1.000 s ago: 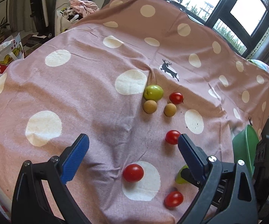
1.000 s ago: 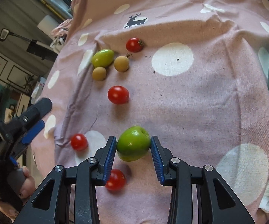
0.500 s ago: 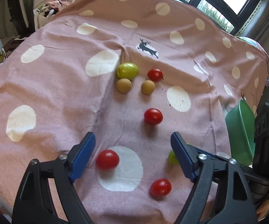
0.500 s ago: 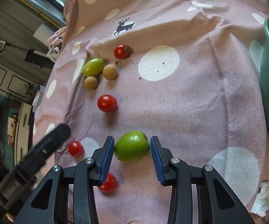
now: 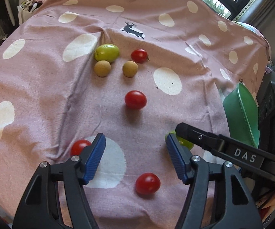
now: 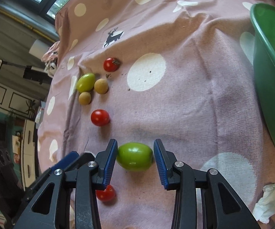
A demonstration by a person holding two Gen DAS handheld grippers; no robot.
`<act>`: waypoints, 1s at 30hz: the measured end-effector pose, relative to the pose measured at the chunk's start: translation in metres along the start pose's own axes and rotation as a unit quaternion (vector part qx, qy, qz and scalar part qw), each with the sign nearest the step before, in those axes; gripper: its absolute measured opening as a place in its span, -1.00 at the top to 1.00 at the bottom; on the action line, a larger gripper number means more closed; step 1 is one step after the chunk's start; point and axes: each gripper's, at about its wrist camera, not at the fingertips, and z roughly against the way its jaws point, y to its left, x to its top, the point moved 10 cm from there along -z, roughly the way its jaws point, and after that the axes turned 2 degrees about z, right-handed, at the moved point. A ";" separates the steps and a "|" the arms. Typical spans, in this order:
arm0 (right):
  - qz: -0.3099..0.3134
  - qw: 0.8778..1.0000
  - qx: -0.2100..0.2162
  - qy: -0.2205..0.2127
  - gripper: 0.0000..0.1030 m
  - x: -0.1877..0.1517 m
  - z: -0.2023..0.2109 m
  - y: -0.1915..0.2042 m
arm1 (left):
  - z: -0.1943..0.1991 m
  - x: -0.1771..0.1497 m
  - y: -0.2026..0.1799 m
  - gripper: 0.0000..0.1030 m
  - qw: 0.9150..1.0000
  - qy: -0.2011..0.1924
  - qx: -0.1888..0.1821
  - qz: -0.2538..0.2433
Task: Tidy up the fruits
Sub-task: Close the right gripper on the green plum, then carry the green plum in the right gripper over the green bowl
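From the left wrist view, the pink spotted cloth (image 5: pixel 42 87) is covering the table, falling away at the left and far edges, and a broad bare stretch is lying open on the left side. A green basin (image 5: pixel 240 114) is standing at the right edge. Counted here: four red tomatoes, two tan round fruits, one yellow-green fruit (image 5: pixel 107 53) at the far cluster, and one green fruit (image 5: pixel 185 143) mostly hidden behind the right gripper's black finger. The left gripper (image 5: pixel 135 148) is hanging over a white spot with its fingers (image 5: pixel 97 152) at a middling spread, having just been closing, and nothing is sitting between the pads. One tomato (image 5: pixel 79 148) is lying just outside the left pad; another tomato (image 5: pixel 147 183) is lying below the gap, nearer the camera.

From the right wrist view, the basin (image 6: pixel 271 87) is filling the right edge, with open cloth between it and the fruit. A crumpled tissue (image 6: pixel 267 204) is lying at the lower right. Counted here: three tomatoes, two tan fruits, one yellow-green fruit, one green fruit. The right gripper (image 6: pixel 135 154) is set fairly narrow around the green fruit (image 6: pixel 134 159), which is resting on the cloth between the pads; the left pad is touching it, while the right pad is standing just beside it. A tomato (image 6: pixel 106 192) is peeking out beneath the left finger.
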 end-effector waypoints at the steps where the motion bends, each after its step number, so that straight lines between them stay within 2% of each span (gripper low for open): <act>1: -0.002 1.000 0.000 -0.001 0.24 0.000 0.001 -0.001 | -0.002 -0.002 -0.003 -0.27 1.000 0.006 -0.005 -0.004; 6: -0.003 1.000 0.003 0.003 0.24 -0.001 -0.001 0.001 | -0.012 -0.011 -0.020 -0.26 0.999 0.023 -0.017 -0.027; 14: -0.011 1.000 0.010 0.005 0.24 -0.001 -0.003 -0.001 | -0.024 -0.019 -0.045 -0.09 0.997 0.034 -0.041 -0.058; 19: -0.014 1.000 0.015 0.005 0.24 -0.002 -0.004 -0.001 | -0.028 -0.021 -0.049 -0.02 0.996 0.039 -0.048 -0.060; 24: -0.014 1.000 0.015 0.005 0.24 -0.002 -0.005 -0.001 | -0.031 -0.022 -0.056 0.20 0.995 0.045 -0.071 -0.057; 30: -0.014 1.000 0.015 0.001 0.23 0.000 -0.006 -0.001 | -0.031 -0.021 -0.056 0.19 0.995 0.042 -0.074 -0.053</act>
